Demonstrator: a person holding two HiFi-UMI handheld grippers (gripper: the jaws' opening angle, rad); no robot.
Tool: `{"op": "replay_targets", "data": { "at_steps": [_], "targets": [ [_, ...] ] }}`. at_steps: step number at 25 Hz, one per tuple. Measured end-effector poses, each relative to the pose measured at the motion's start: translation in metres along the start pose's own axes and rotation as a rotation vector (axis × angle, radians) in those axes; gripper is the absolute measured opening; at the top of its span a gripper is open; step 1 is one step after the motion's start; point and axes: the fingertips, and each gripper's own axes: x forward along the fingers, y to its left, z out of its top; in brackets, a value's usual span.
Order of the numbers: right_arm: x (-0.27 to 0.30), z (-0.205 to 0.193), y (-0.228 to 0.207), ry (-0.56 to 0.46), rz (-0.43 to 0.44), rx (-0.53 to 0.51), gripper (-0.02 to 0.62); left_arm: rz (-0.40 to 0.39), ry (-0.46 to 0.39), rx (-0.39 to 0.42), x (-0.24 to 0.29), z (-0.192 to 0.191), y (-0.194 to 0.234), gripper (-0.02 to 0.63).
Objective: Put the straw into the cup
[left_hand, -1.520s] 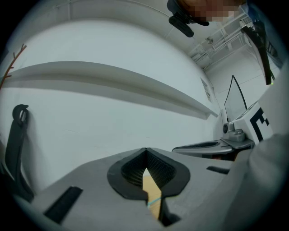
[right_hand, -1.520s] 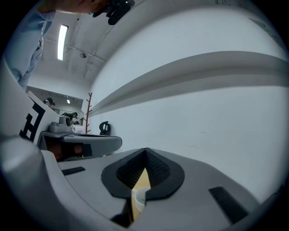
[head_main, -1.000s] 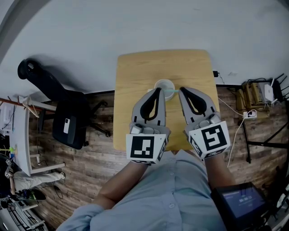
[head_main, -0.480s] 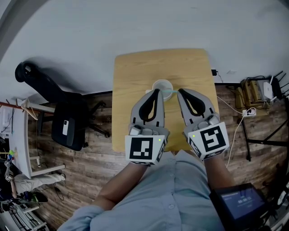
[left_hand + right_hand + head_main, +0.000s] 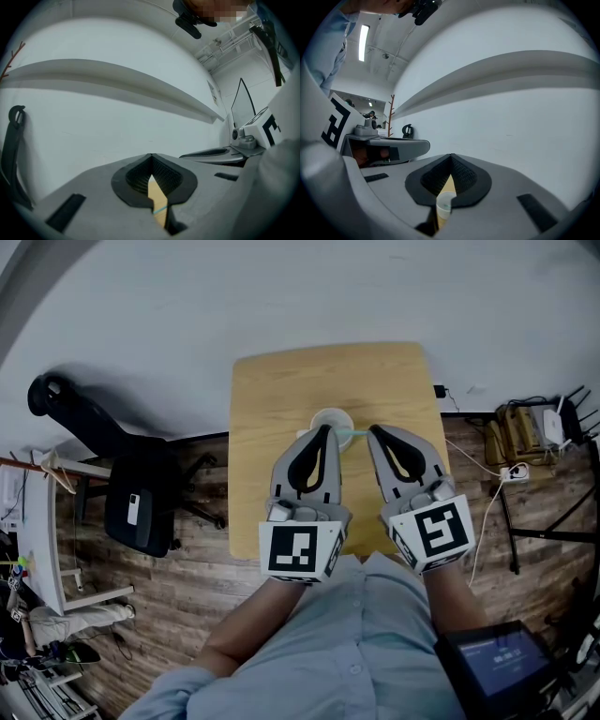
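Note:
A white cup (image 5: 330, 419) stands mid-table on the wooden table (image 5: 272, 390). A thin teal straw (image 5: 353, 432) leans out of the cup's rim toward the right. My left gripper (image 5: 325, 428) is shut, its tip just short of the cup's near side. My right gripper (image 5: 371, 430) is shut too, its tip by the straw's outer end; whether they touch I cannot tell. In the right gripper view the cup (image 5: 444, 206) shows through the gap below the shut jaws, with teal inside. In the left gripper view a teal line of straw (image 5: 160, 209) crosses that gap.
The table stands against a white wall. A black office chair (image 5: 141, 502) is on the wood floor to the left. Cables and a power strip (image 5: 516, 474) lie to the right. A dark screen device (image 5: 502, 657) sits at the lower right.
Both grippers, the cup and the straw keep the same places relative to one another. Only the head camera has drifted a little, which shifts the table slightly left in the picture.

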Motion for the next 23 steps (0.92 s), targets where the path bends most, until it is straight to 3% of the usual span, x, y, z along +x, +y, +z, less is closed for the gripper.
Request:
{"op": "replay_targets", "data": {
  "at_steps": [23],
  "targets": [
    [-0.0038, 0.0002, 0.0050, -0.002, 0.027, -0.010, 0.000, 0.005, 0.011, 0.013, -0.0048, 0.0001, -0.0048, -0.008]
  ]
}}
